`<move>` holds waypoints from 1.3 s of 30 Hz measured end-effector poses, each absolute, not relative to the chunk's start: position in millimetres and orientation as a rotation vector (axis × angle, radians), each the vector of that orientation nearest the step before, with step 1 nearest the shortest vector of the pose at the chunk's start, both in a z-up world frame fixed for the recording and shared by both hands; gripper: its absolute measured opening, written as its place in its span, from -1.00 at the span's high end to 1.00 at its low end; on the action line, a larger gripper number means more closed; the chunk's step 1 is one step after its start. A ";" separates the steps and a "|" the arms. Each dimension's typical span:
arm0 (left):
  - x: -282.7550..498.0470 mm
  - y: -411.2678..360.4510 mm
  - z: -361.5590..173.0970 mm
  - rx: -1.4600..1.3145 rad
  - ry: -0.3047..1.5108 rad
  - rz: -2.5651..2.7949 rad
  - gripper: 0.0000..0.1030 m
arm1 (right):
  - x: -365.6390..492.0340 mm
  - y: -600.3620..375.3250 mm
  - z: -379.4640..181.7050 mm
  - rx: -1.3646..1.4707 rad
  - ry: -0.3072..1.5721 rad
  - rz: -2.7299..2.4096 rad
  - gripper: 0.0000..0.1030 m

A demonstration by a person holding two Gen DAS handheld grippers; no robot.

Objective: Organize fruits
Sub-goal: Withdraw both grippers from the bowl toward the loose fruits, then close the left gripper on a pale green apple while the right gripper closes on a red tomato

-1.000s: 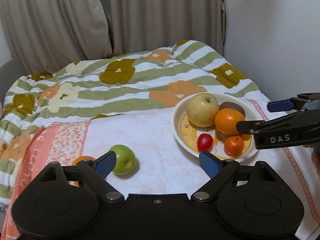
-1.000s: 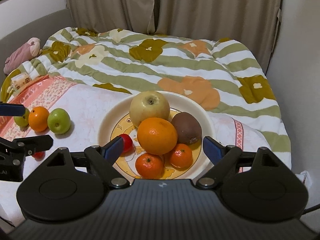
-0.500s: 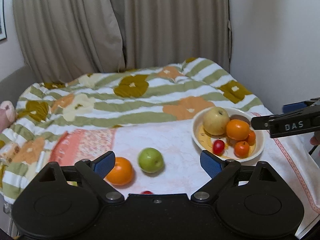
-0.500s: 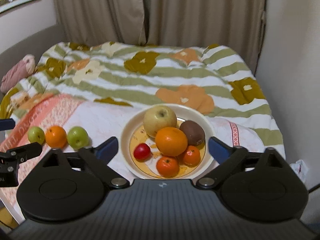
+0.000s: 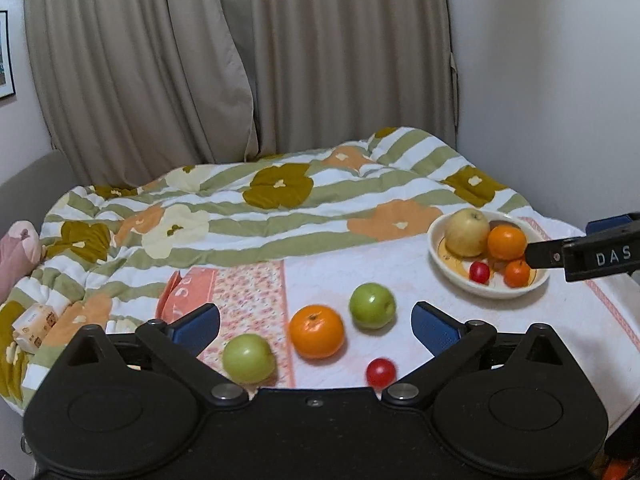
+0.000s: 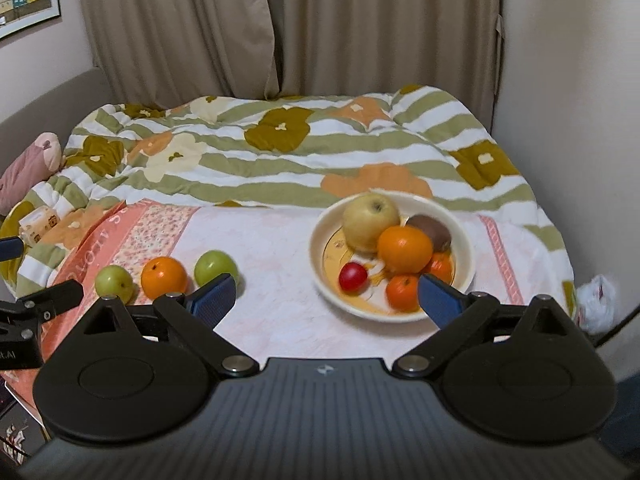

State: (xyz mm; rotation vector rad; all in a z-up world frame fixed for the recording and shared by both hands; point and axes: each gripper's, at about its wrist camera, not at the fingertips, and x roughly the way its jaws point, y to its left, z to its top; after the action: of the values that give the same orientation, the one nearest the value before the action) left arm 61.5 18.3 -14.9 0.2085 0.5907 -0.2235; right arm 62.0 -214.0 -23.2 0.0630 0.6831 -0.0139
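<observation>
Left wrist view: left gripper (image 5: 315, 326) spread wide, holding nothing, above the bed's cloth (image 5: 440, 280). Two green apples (image 5: 249, 358) (image 5: 373, 305), an orange (image 5: 317, 332) and a small red fruit (image 5: 381, 372) lie loose on it. Right gripper (image 6: 326, 294) likewise wide, empty, near the bowl (image 6: 466, 258) containing the remaining fruit.

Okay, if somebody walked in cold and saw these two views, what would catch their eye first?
Probably the cream bowl at the right of the pale cloth, heaped with a yellow apple, a big orange, a kiwi, small oranges and a red fruit. Next, the loose row to its left: two green apples flanking an orange, with a small red fruit nearer the camera. Behind everything lies a striped flowered quilt.
</observation>
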 end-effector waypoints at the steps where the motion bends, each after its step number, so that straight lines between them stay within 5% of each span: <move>1: 63.2 24.3 -17.3 0.210 0.600 -0.231 -1.00 | 60.0 -206.7 -26.1 0.065 0.689 -0.022 -1.00; 10: 86.3 70.8 -44.7 0.250 0.636 -0.289 -1.00 | 53.9 -156.6 -58.1 0.096 0.714 -0.041 -1.00; 28: 165.1 82.9 -120.2 0.361 0.780 -0.412 -0.68 | 85.4 -96.6 -122.4 0.116 0.782 -0.079 -1.00; 35: 174.6 80.2 -133.9 0.397 0.794 -0.394 -0.21 | 90.5 -91.9 -130.8 0.099 0.794 -0.077 -1.00; 39: 177.3 87.2 -132.3 0.369 0.809 -0.405 -0.21 | 93.2 -92.1 -133.7 0.104 0.805 -0.072 -0.83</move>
State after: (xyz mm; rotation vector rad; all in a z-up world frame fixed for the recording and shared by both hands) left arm 177.3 87.2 -132.3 0.3687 0.8094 -0.4053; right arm 93.2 -92.1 -133.7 0.1043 0.8048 -0.0717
